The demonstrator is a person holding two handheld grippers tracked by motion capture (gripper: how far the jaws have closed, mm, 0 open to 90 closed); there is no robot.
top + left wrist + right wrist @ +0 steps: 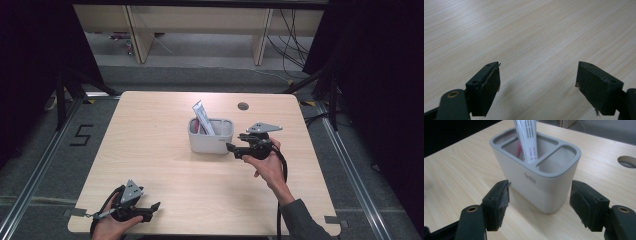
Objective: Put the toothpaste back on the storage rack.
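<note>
A grey compartmented holder (pixel 210 136) is standing near the middle of the worktop (pixel 165 165), slightly toward the far edge, well clear of all four edges. A white tube (pixel 203 118) is leaning in its long rear compartment, beside something pink (pixel 518 148); the front compartment toward the right edge is showing nothing inside. The right gripper (pixel 231 147) is hovering just beside the holder's right end, its jaws spread wide and flanking the holder's lower corner (pixel 547 200) without touching it. The left gripper (pixel 156 206) is resting near the worktop's near-left corner, jaws likewise wide apart over bare wood (pixel 536 50). Broad open surface is lying between the two grippers. A round cable hole (pixel 243 106) is sitting near the far edge.
</note>
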